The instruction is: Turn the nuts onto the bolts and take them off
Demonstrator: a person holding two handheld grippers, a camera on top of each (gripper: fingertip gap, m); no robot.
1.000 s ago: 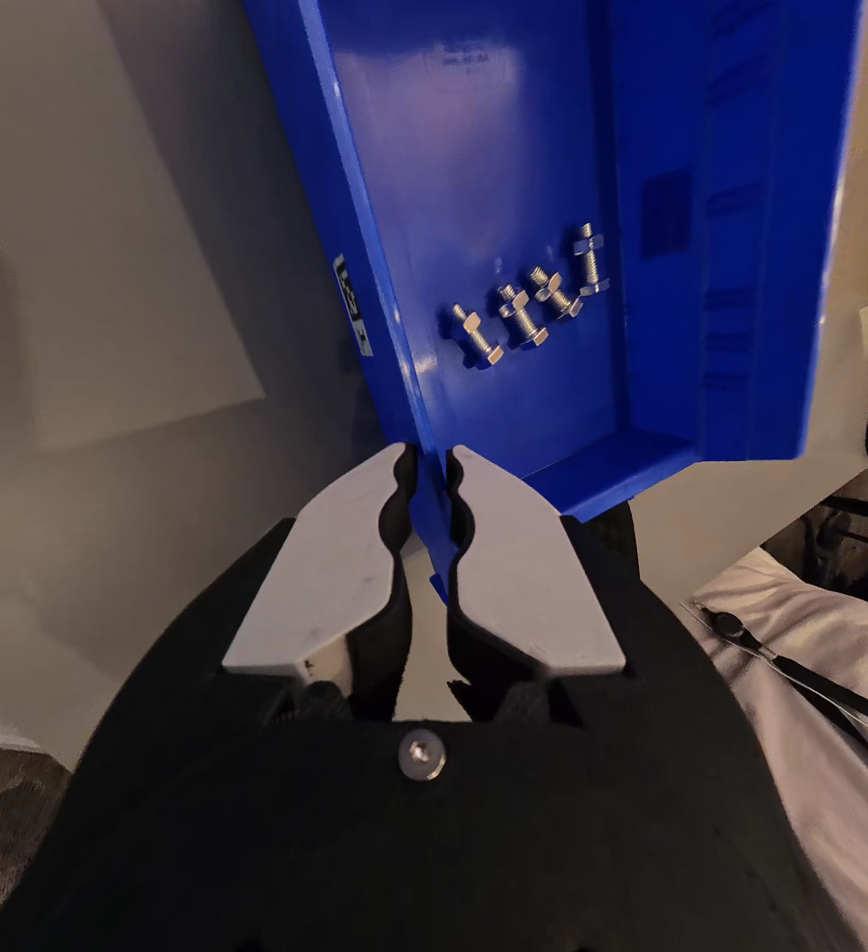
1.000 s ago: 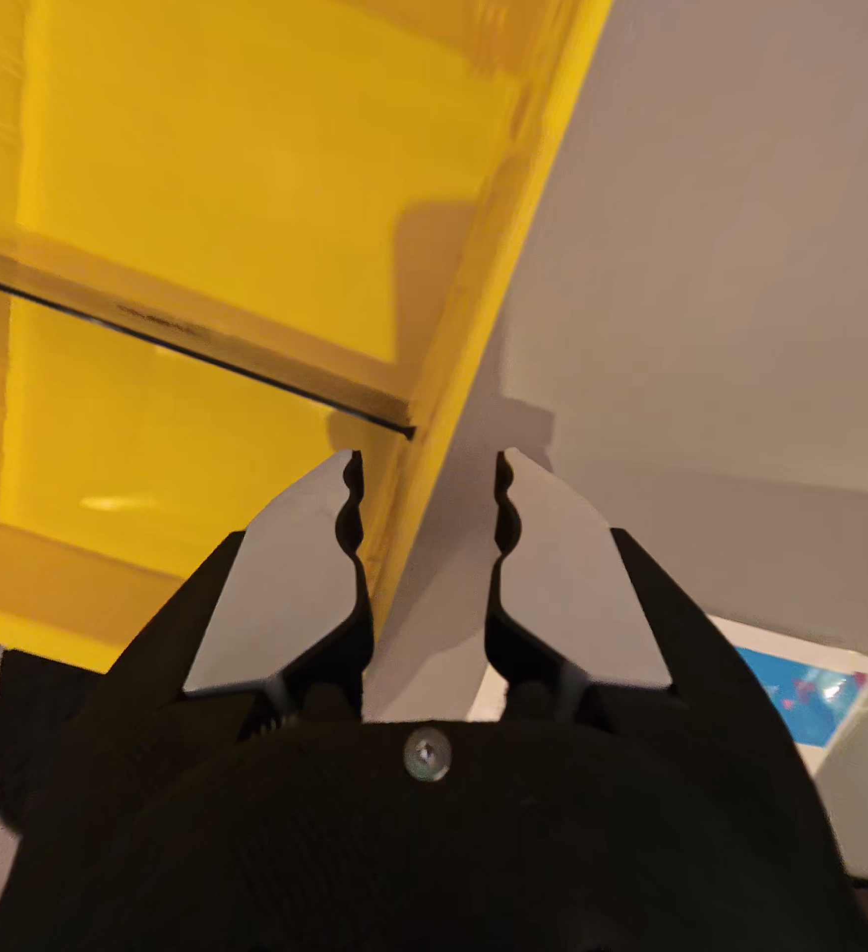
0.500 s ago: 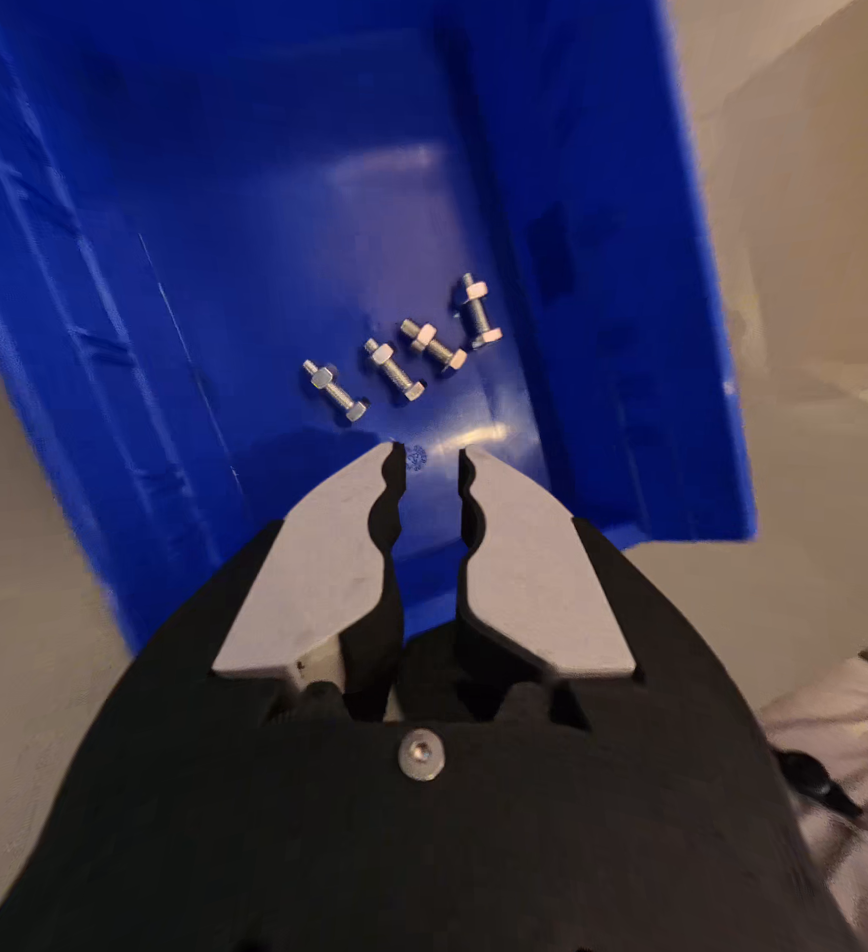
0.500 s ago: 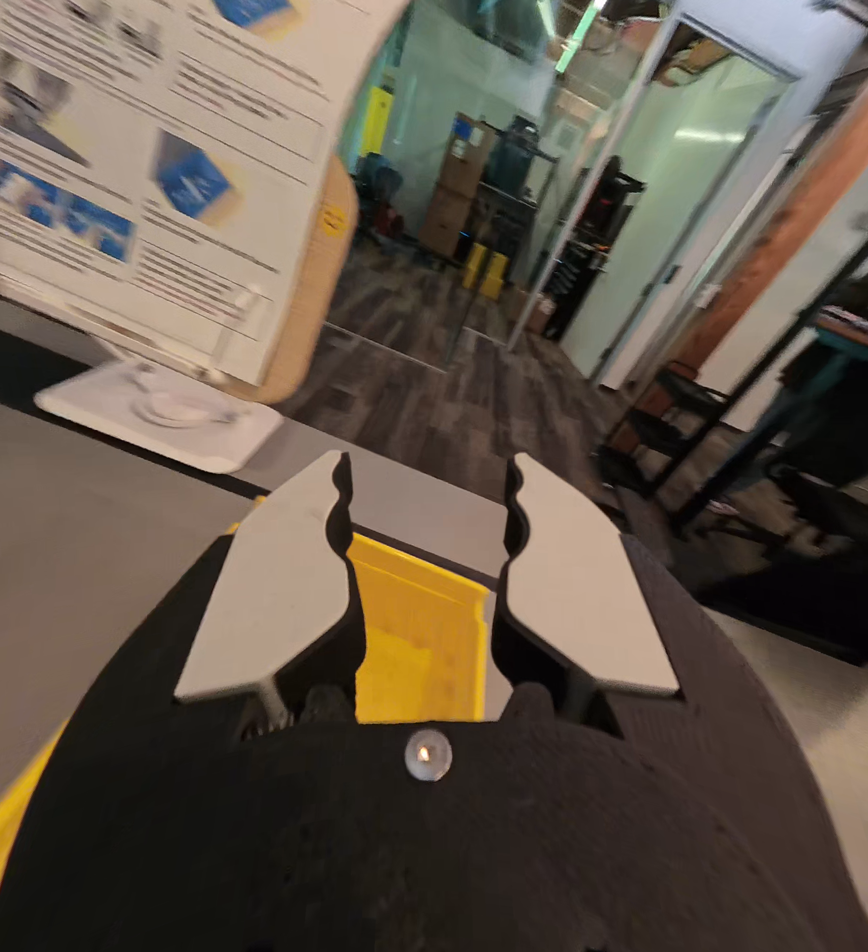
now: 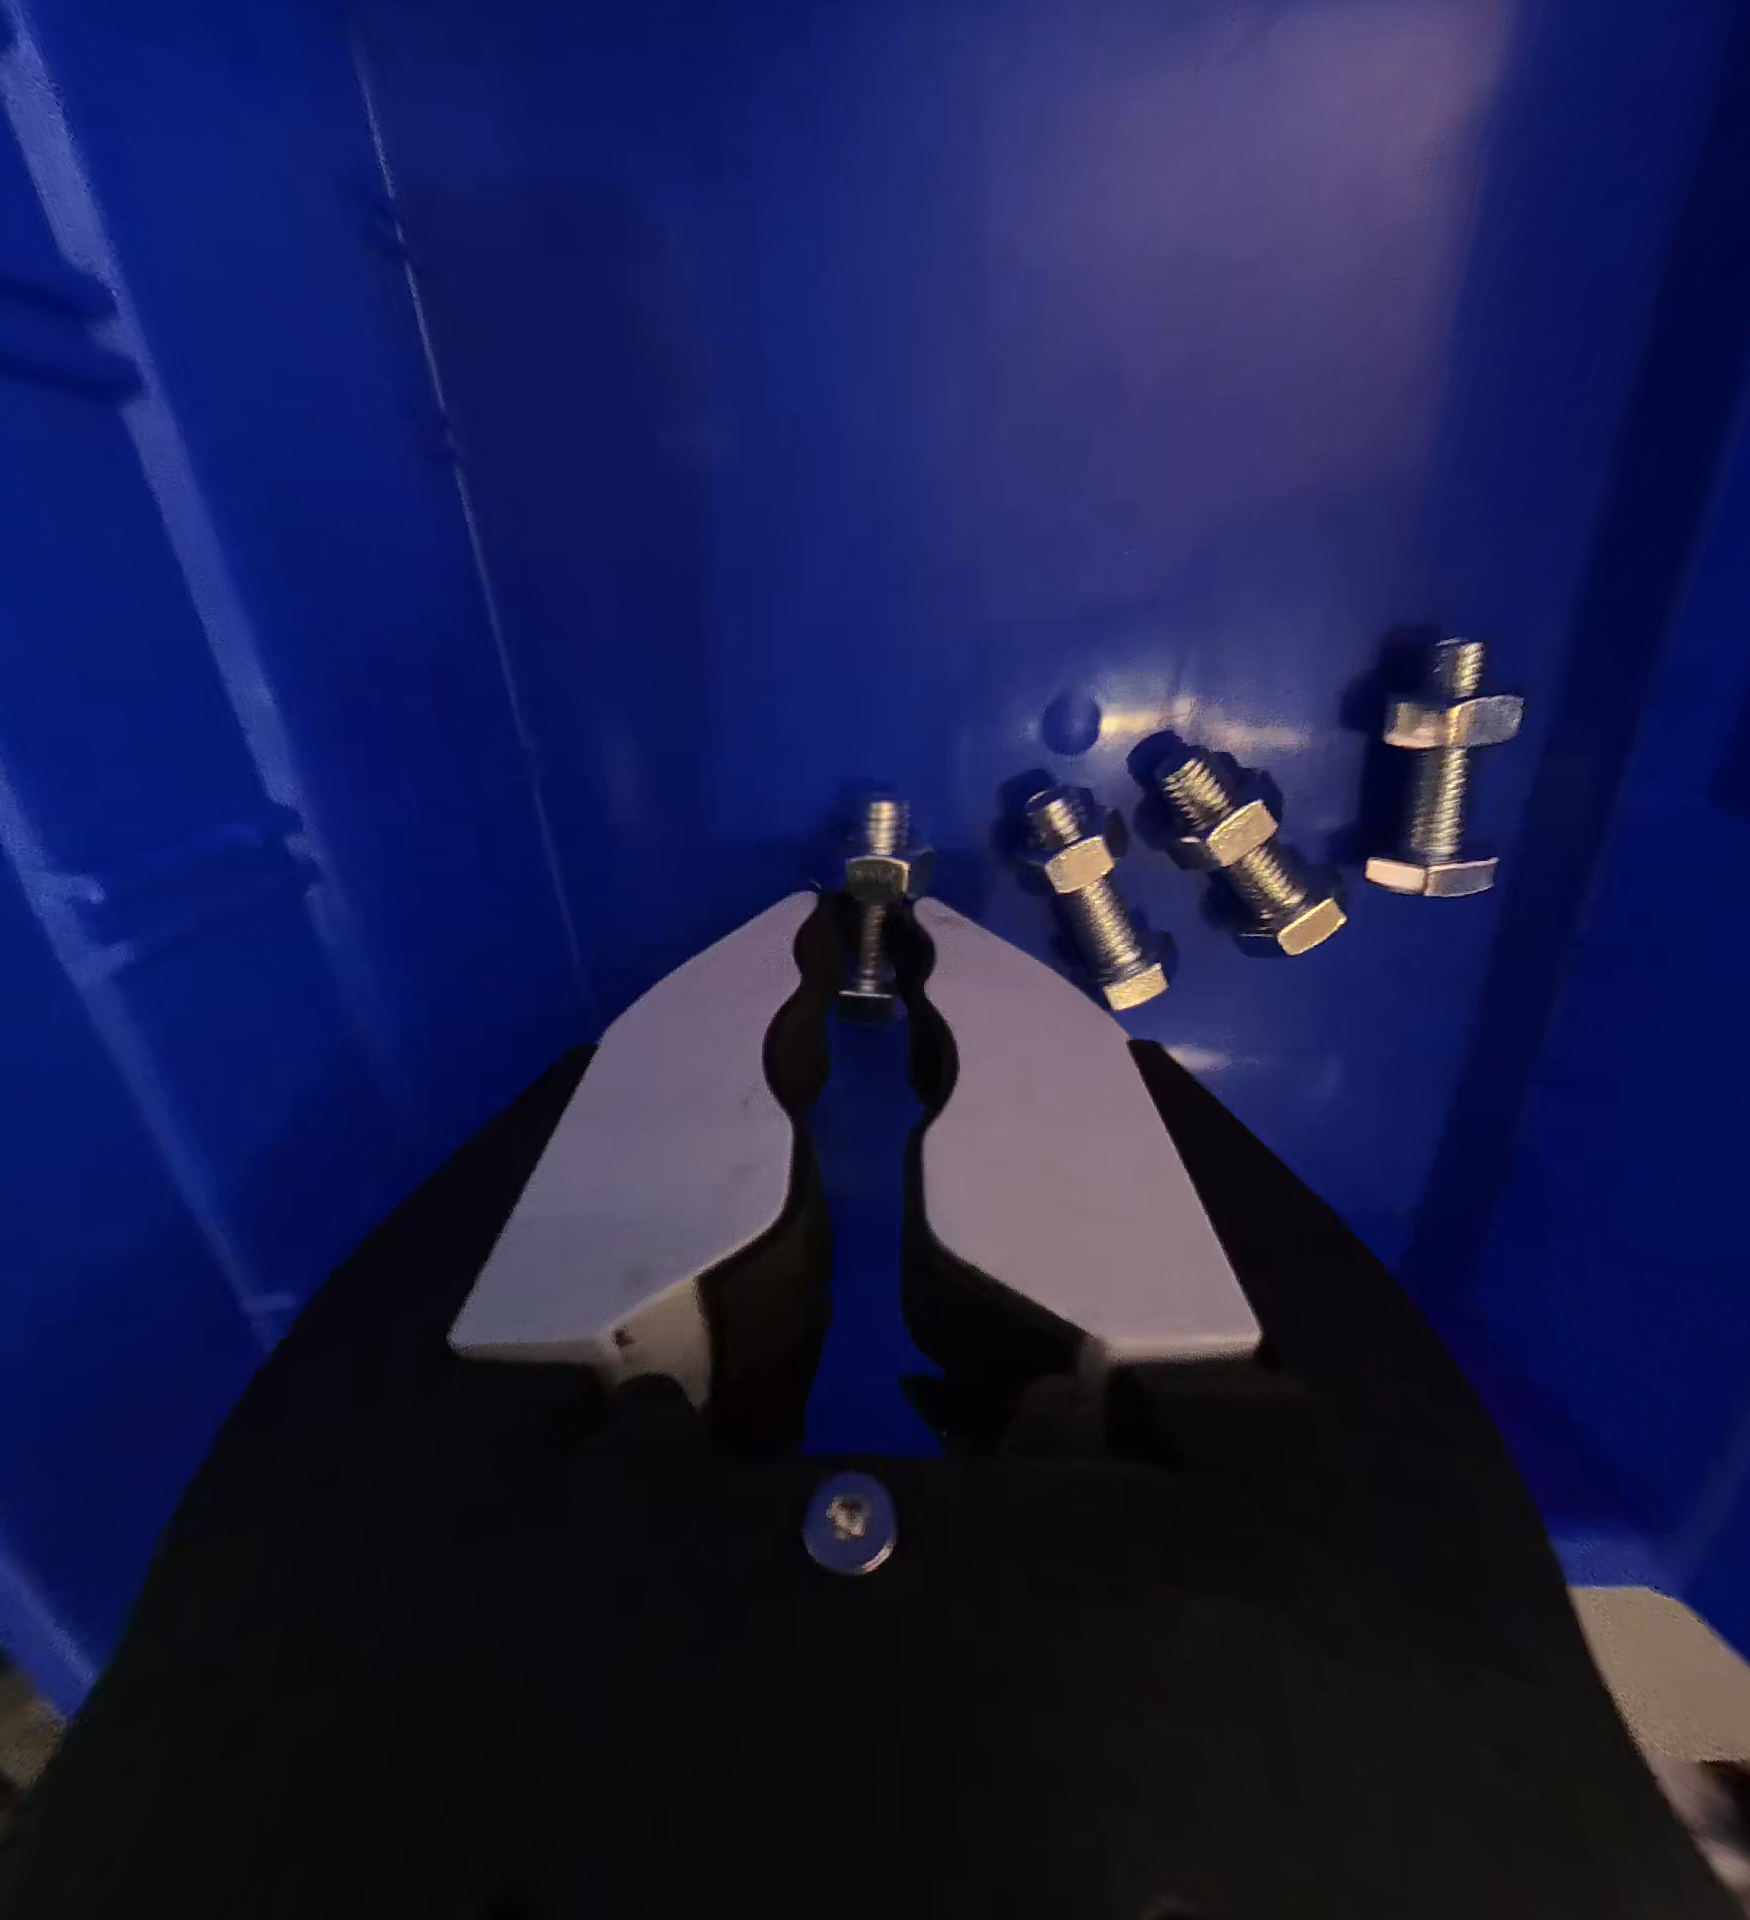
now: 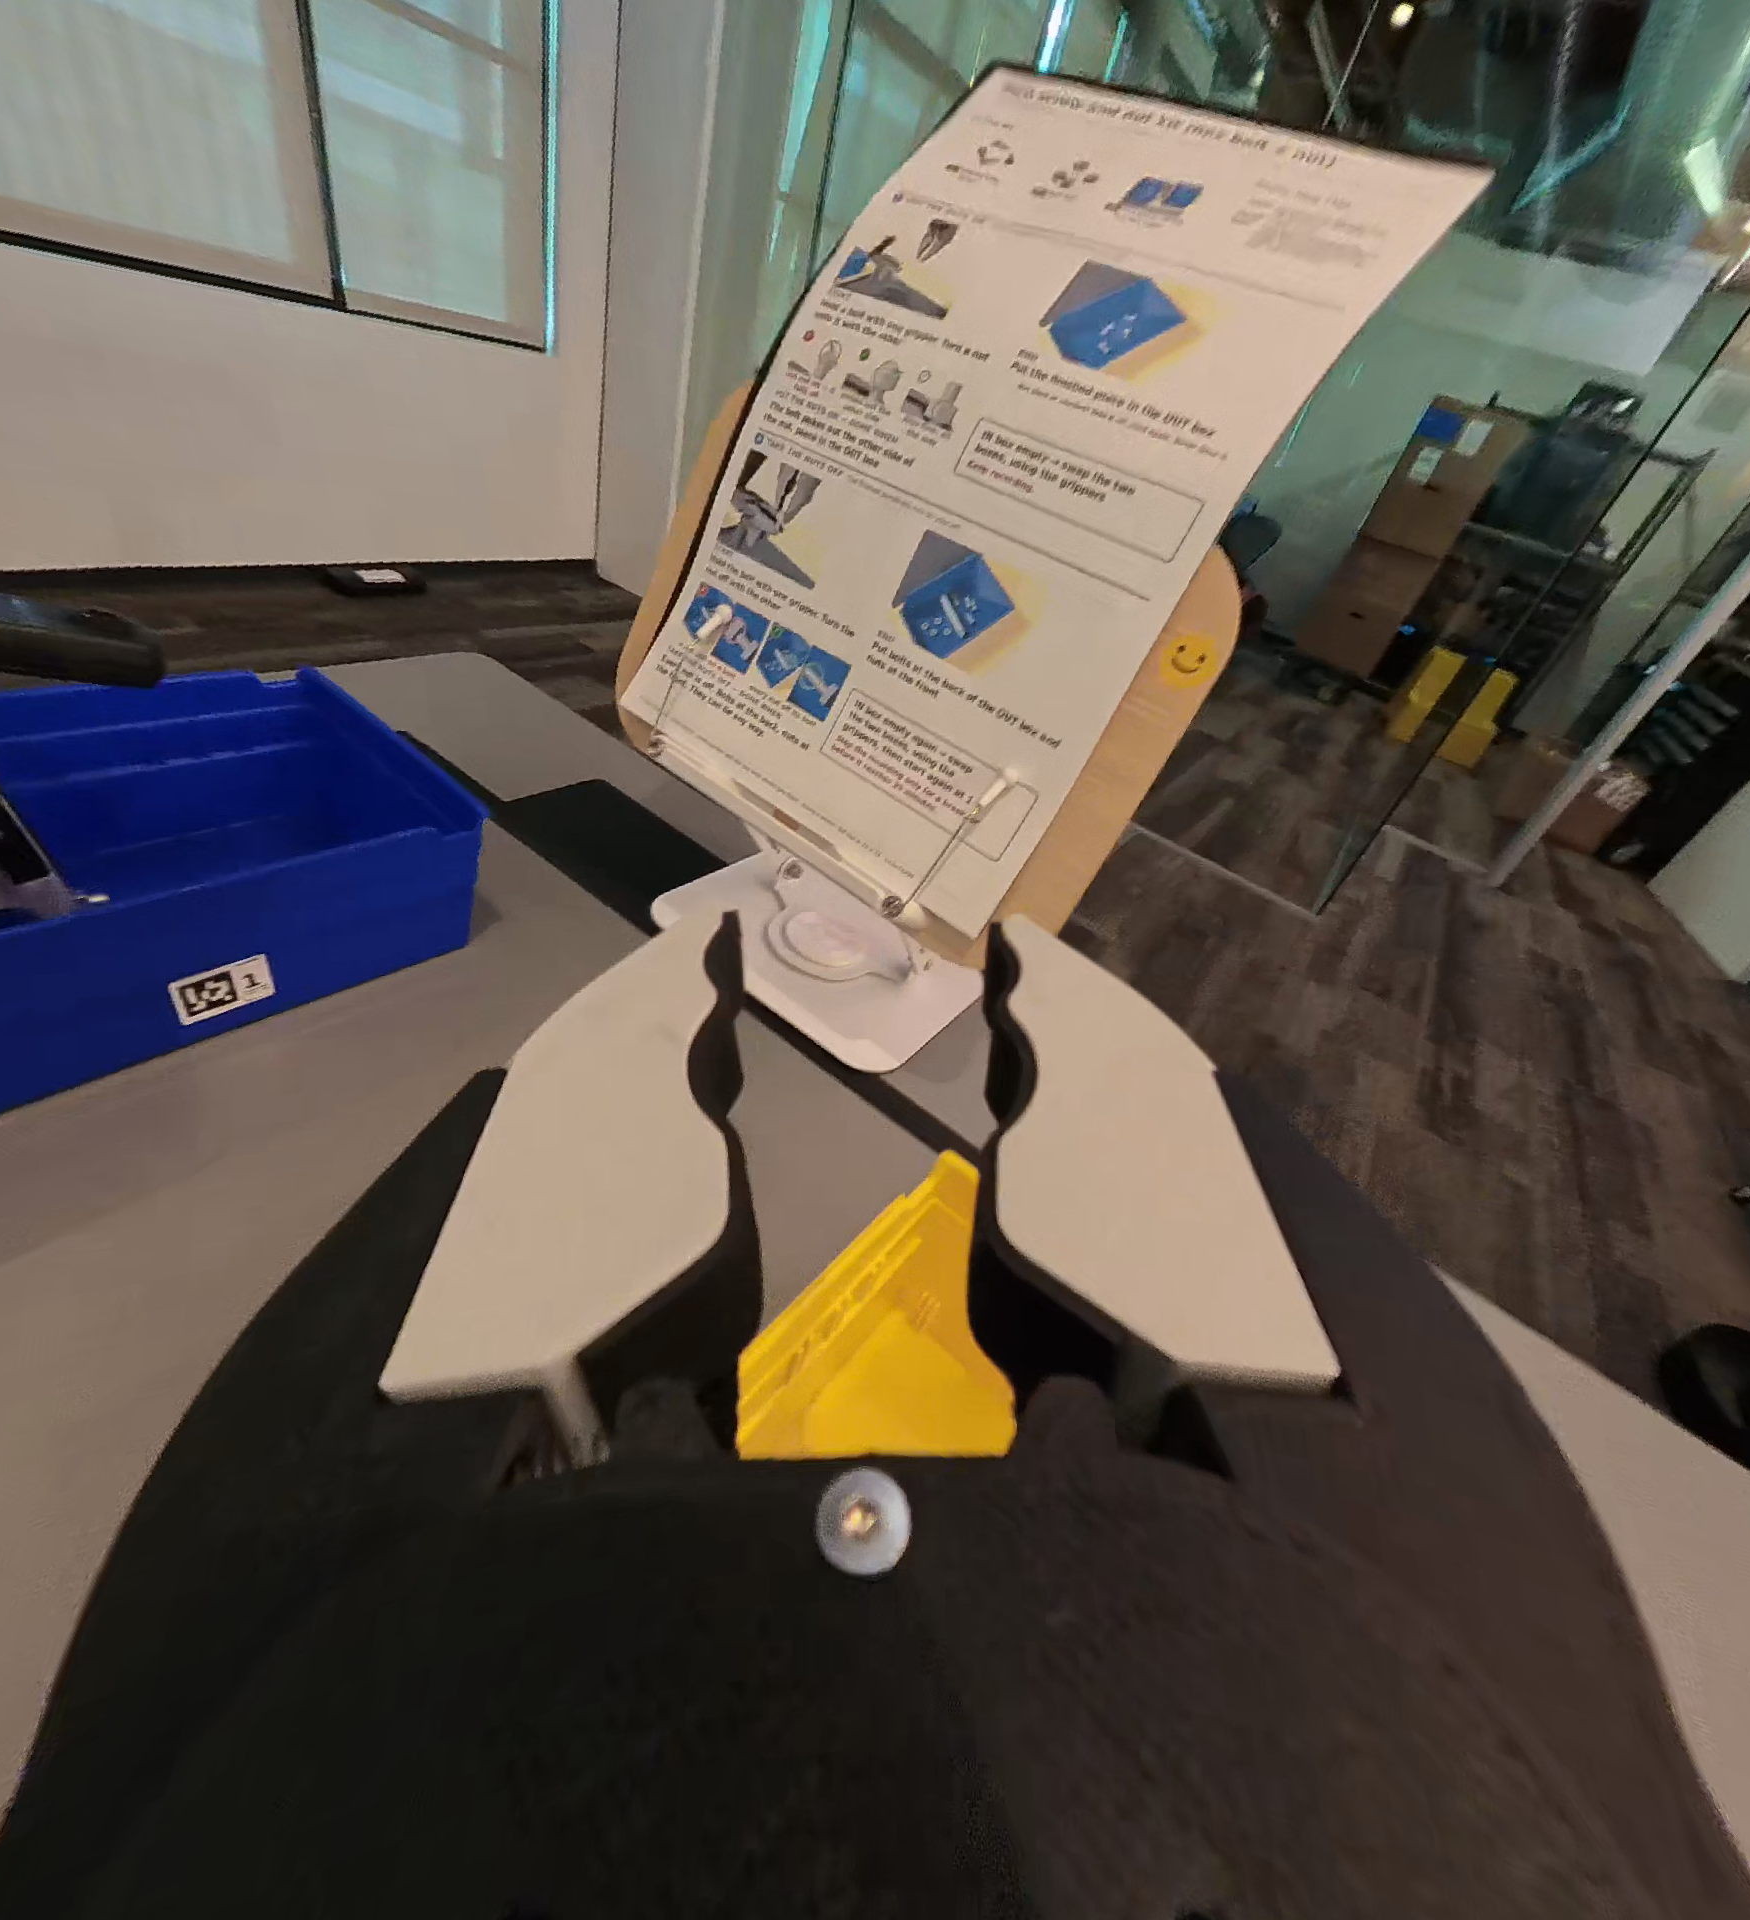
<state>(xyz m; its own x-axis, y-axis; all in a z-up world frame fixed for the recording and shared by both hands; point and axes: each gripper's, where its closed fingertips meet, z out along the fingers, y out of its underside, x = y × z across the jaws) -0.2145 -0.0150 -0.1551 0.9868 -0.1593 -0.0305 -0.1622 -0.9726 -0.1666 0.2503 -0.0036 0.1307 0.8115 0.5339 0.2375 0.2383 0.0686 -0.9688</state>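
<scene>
Now: leftmost bolt (image 5: 873,914), nut (image 5: 879,871) threaded on, lies on the blue bin (image 5: 227,520) floor, its shank between your left gripper (image 5: 868,914) tips. Gap narrow; whether the tips bite yet, cannot tell. Three more nutted bolts (image 5: 1235,852) sit from 1 to 2 o'clock, the nearest just beside. Risk: tips pinch threads off-centre and the bolt rolls into that neighbour. Your right gripper (image 6: 858,961) gapes wide, empty, over the yellow bin (image 6: 881,1351); instruction sheet (image 6: 1006,468) at 12.

My blue box (image 5: 954,416) is shiny smooth plastic. The bolts (image 5: 1099,914) are bright bumpy metal. The paper sheet (image 6: 1006,499) sits on a wood board (image 6: 1141,831).
</scene>
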